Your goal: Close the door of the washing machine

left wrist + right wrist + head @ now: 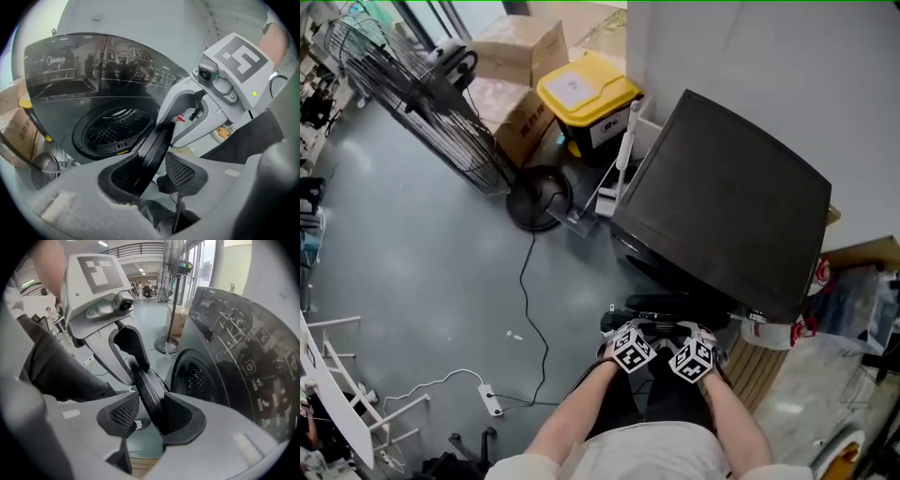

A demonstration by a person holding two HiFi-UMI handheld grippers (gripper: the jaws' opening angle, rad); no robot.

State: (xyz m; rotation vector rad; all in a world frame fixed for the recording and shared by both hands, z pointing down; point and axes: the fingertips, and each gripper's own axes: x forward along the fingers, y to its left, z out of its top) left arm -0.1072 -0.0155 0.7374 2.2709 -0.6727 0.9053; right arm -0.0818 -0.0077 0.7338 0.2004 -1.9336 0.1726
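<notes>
The dark washing machine (722, 206) stands at the right of the head view, its round door (661, 305) swung out toward me. In the left gripper view the drum opening (115, 131) is uncovered, and the door's rim (152, 150) runs edge-on between my left gripper's (149, 174) jaws. It lies against the left pad, with a gap to the right one. In the right gripper view the same rim (147, 390) sits between my right gripper's (150, 413) jaws, close to the right pad and apart from the left. Both grippers (628, 336) (689, 339) sit side by side at the door.
A large floor fan (422, 94) with a round base (539, 197) stands left of the machine. Behind are a yellow-lidded bin (586, 94) and cardboard boxes (520, 52). A cable runs to a power strip (490, 400). A white rack (337, 375) is at the far left.
</notes>
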